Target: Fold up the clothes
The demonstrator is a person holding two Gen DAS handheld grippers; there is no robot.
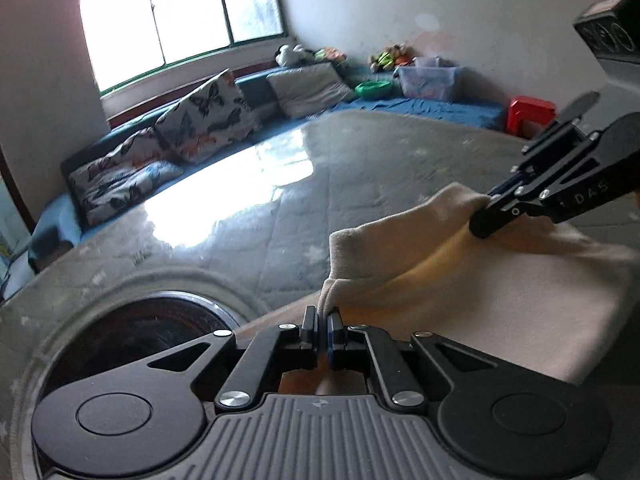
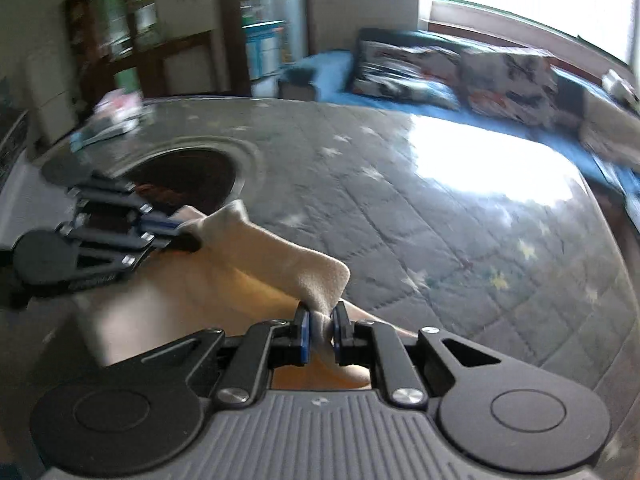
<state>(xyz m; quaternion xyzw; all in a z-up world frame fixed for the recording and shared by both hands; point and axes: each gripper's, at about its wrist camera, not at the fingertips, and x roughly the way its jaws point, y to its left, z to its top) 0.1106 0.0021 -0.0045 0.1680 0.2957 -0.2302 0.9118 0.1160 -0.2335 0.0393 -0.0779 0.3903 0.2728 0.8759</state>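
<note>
A cream fleece garment lies on a round glass-topped table covered by a grey quilted cloth with stars. My left gripper is shut on one corner of the garment's edge and holds it lifted. My right gripper is shut on the other corner of the same edge; it also shows in the left wrist view at the right. The left gripper shows in the right wrist view at the left, pinching the garment. The edge sags between the two grippers.
A dark round opening sits in the table near the left gripper. Butterfly-print cushions line a blue bench under the window. A red stool, a plastic bin and toys stand at the far wall. Papers lie on the table's far edge.
</note>
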